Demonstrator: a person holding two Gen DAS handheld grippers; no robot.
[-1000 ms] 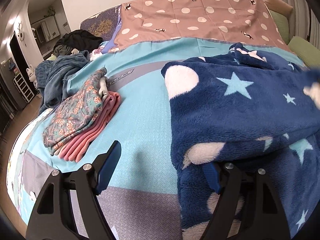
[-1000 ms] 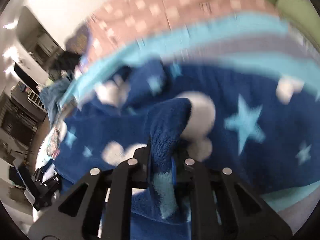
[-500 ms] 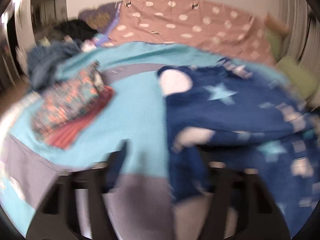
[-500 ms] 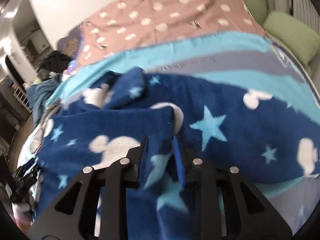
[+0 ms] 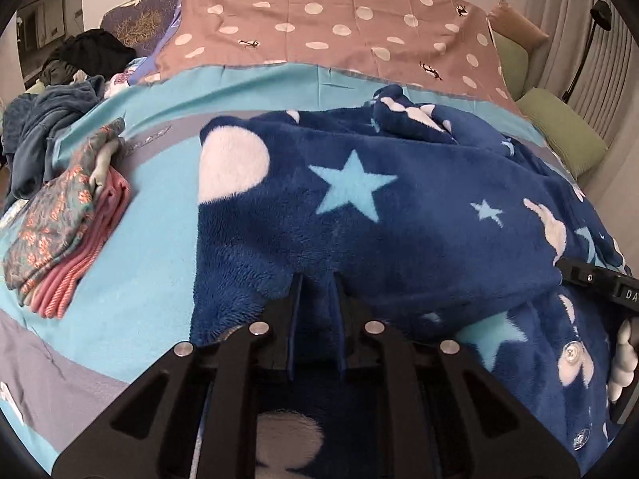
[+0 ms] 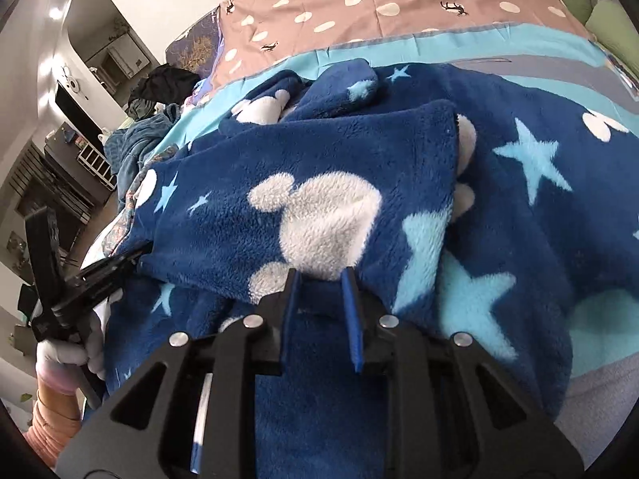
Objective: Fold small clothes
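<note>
A dark blue fleece garment (image 5: 359, 207) with pale stars and white mouse shapes lies spread on the bed, one layer folded over itself. My left gripper (image 5: 315, 279) is shut on the near edge of the folded layer. My right gripper (image 6: 319, 275) is shut on the same edge further right, over a white mouse shape (image 6: 327, 215). The left gripper also shows at the left in the right wrist view (image 6: 120, 263), and the right gripper's body shows at the right edge of the left wrist view (image 5: 599, 283).
A stack of folded clothes (image 5: 68, 215), floral on pink, lies on the turquoise bedcover (image 5: 159, 239) to the left. A heap of dark clothes (image 5: 44, 127) sits at the far left. Green pillows (image 5: 559, 135) lie at the right. Spotted brown fabric (image 5: 327, 28) covers the head.
My left gripper was open beside the garment and is now shut on its edge. My right gripper has brought its fold over and down onto the lower layer.
</note>
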